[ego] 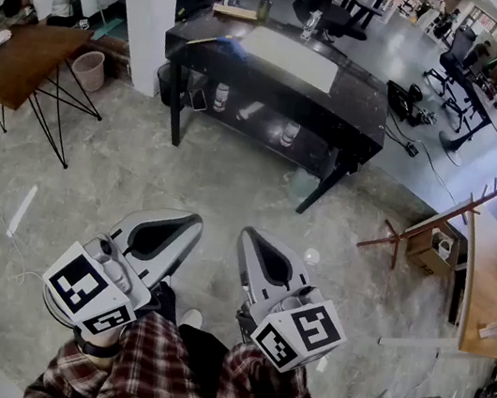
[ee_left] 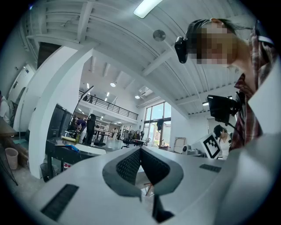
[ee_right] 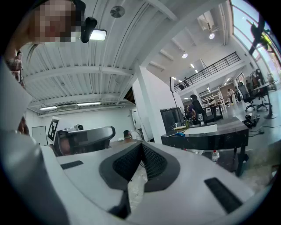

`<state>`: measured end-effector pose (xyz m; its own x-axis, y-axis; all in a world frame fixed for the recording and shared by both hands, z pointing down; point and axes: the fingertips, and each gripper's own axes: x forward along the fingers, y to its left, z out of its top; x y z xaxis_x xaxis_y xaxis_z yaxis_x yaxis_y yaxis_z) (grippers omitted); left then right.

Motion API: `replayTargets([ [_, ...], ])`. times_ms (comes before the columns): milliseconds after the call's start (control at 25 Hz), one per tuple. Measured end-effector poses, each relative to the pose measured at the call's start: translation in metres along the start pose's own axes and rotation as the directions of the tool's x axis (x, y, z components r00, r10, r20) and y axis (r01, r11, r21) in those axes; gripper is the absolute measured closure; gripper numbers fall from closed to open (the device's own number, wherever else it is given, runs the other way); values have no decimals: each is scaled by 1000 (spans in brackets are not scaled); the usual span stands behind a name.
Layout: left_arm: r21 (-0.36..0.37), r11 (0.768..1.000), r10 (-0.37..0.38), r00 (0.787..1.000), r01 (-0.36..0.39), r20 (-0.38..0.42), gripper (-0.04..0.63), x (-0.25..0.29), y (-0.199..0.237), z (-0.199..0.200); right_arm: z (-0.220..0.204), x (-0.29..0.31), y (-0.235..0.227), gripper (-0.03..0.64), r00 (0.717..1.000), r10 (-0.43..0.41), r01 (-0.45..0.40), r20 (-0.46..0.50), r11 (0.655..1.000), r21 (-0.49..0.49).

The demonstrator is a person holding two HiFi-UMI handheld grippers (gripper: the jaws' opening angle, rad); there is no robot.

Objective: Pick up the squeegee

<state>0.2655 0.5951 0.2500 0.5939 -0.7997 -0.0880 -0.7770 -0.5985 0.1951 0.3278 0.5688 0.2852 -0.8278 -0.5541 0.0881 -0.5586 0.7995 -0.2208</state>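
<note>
A small blue-handled tool, which looks like the squeegee [ego: 234,44], lies on the left part of the black table [ego: 360,103], beside a white mat [ego: 290,58]. It shows small and far off in the left gripper view [ee_left: 73,148] and the right gripper view [ee_right: 180,134]. My left gripper [ego: 193,223] and right gripper [ego: 248,237] are held side by side close to my body, level, well short of the table. In both, the jaws meet at the tips with nothing between them [ee_left: 140,149] [ee_right: 141,144].
The black table has a lower shelf with bottles [ego: 221,97]. A wooden table [ego: 21,58] and a bin [ego: 88,70] stand at the left, and a wooden bench [ego: 486,283] with a box [ego: 432,250] at the right. Grey floor lies between me and the table.
</note>
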Motion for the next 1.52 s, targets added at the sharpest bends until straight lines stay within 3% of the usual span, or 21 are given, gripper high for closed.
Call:
replayTargets([
  [400,-19,1000,5,1000,-5,7,586,23,63,0,0,63,-25,604,999,15,-15,-34,1000,-17],
  [760,-6,1000,-17,999,17,29,586,51,174,30,26,175,-60,604,999,-13,11,-34,999,-53],
  [1160,-22,998,-61,998,60,-23,586,56,292,33,22,287,-78,604,993,-101,99,-57,995,-28],
  [1520,-84,992,-100,994,96,-46,586,69,354,30,14,342,-100,604,977,-175,174,-121,984,-19],
])
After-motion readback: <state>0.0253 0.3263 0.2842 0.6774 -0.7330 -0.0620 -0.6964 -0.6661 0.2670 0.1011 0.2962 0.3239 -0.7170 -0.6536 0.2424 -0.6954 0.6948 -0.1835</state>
